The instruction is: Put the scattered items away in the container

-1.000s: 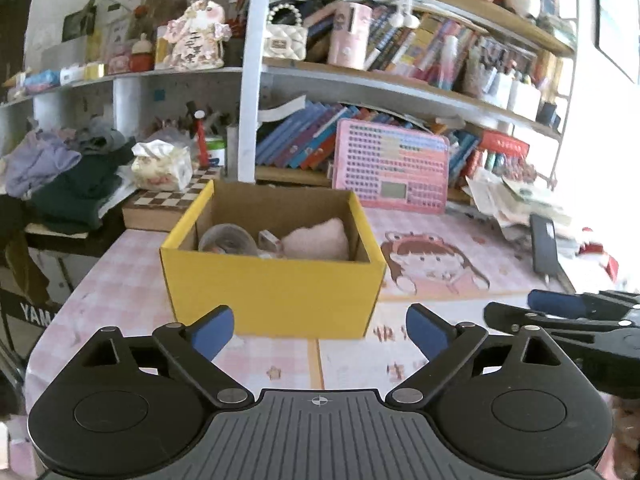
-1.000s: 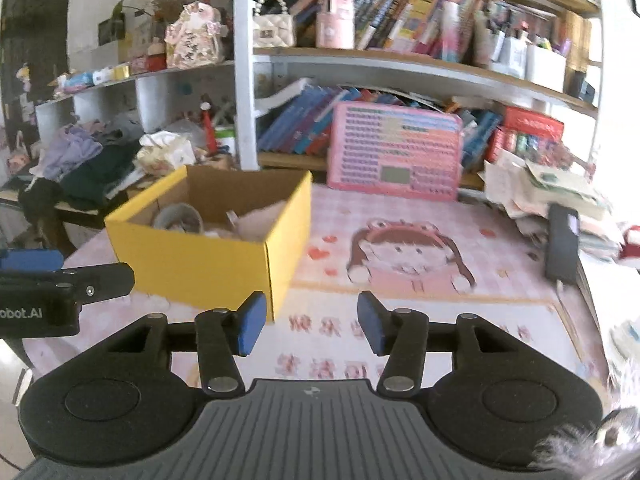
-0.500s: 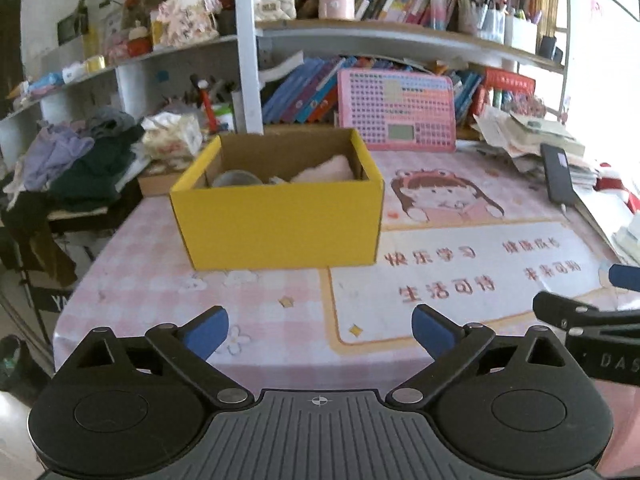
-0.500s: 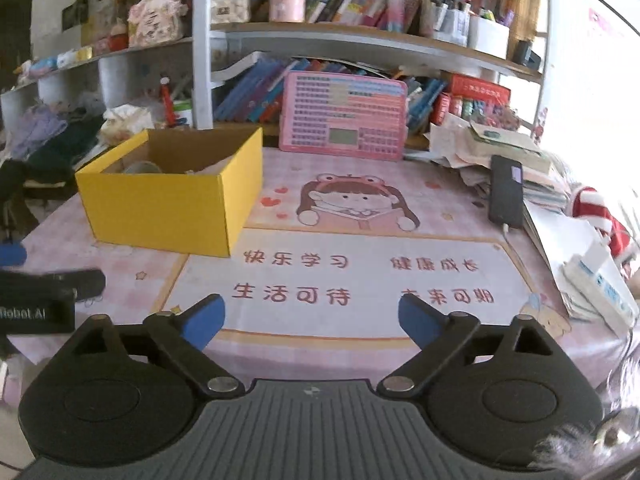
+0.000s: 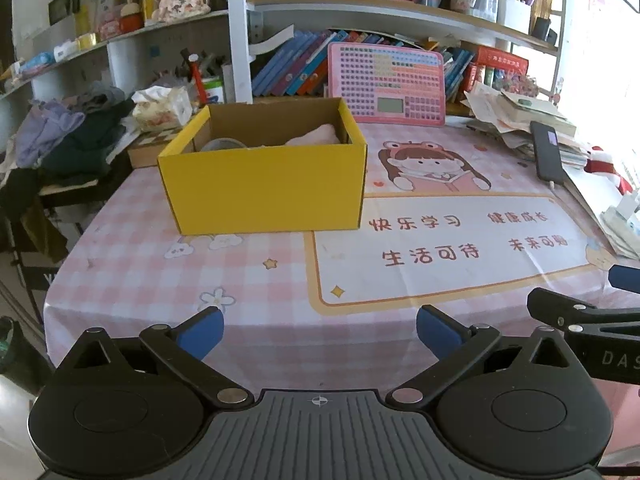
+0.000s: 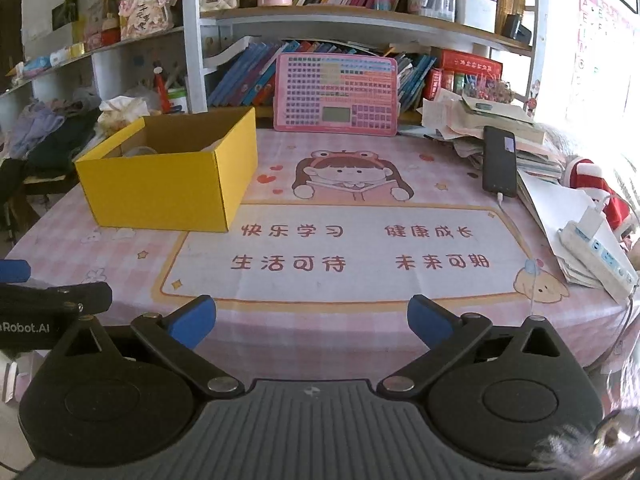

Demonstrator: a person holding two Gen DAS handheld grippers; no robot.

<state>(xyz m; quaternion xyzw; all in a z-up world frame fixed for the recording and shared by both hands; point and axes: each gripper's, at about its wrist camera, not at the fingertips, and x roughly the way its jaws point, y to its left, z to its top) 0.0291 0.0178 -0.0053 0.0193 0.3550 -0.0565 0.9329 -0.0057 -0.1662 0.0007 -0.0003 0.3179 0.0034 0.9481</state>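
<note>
A yellow cardboard box stands open-topped on the pink tablecloth, left of the middle. A pink soft item and a grey round item lie inside it. My left gripper hangs over the table's near edge, well short of the box; its jaws are opening wide, with nothing between them. My right gripper sits to its right, also at the near edge, its jaws opening with nothing between them. In the right wrist view the box stands at the far left.
A pink toy tablet leans on the bookshelf behind the table. A black phone on a cable, stacked papers and a white power strip crowd the right edge. Clothes pile up left of the table.
Both grippers have drawn back from the box to the table's near edge and tilted down. The right jaws went from narrow to wide; the left jaws spread a little more.
</note>
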